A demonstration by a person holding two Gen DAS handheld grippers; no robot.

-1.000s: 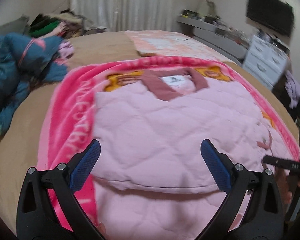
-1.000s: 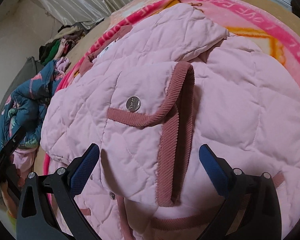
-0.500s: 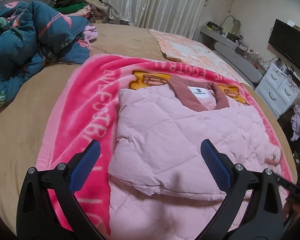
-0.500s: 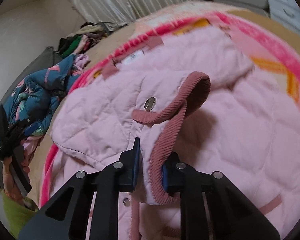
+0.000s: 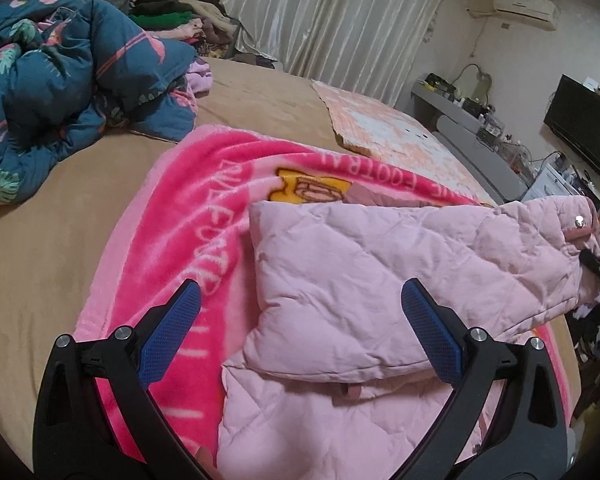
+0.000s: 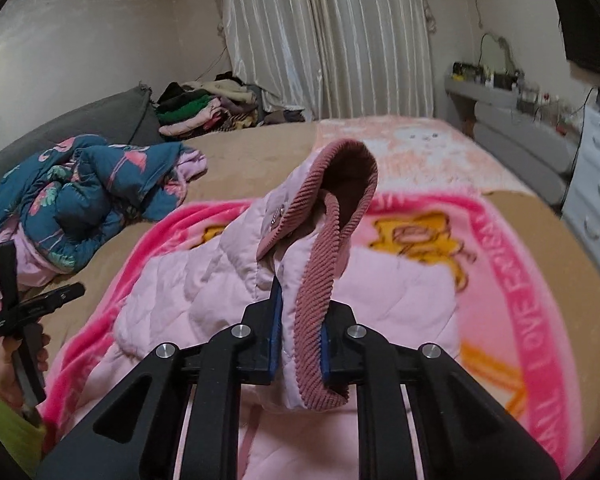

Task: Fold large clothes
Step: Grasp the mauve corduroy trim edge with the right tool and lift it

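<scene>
The right gripper pinches the pink jacket's corduroy cuff — lifted, apparently; the left gripper, its 2 fingers spread, hovers just behind the jacket.

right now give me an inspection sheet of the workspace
surface: tan bed with a pink blanket spread on it
job's things: pink quilted jacket on the blanket, its corduroy-trimmed sleeve cuff lifted
clutter: blue floral duvet bunched up, pile of clothes by the curtain
grippers: left gripper open above the jacket; right gripper shut on the sleeve cuff
cables: thin wires by the dresser, too small to trace
surroundings: curtain, wall TV, air conditioner
</scene>
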